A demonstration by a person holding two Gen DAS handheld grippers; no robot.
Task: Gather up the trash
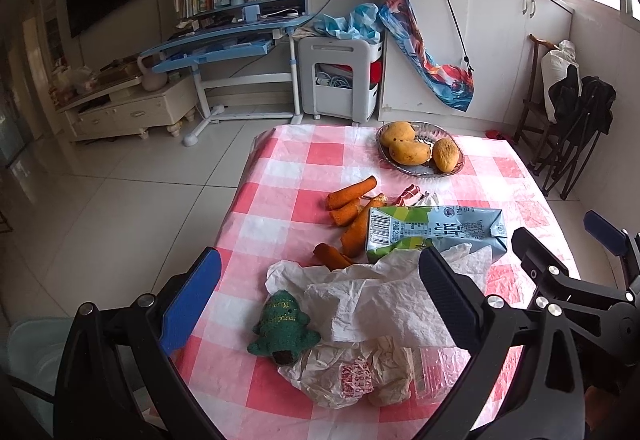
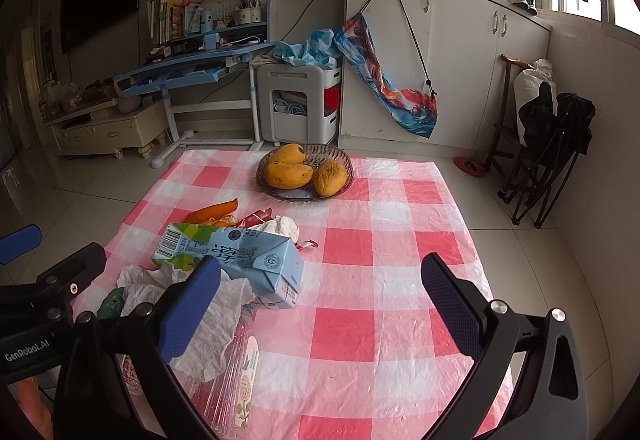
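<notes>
Jaws of left gripper [image 1: 320, 300] and right gripper [image 2: 320, 304] gape wide, seemingly above crumpled tissue [image 1: 384, 300].

mangoes [image 1: 416, 148]: 3 | bowl [image 1: 420, 170]: 1 | carrot pieces [image 1: 350, 194]: 4 | carton [image 1: 436, 230]: 1 | tissue [image 1: 384, 300]: 1 | felt tree [image 1: 286, 322]: 1

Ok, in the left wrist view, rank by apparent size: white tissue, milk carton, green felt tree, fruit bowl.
1. white tissue, nearest the camera
2. milk carton
3. fruit bowl, farther, so unsure against the carton
4. green felt tree
</notes>
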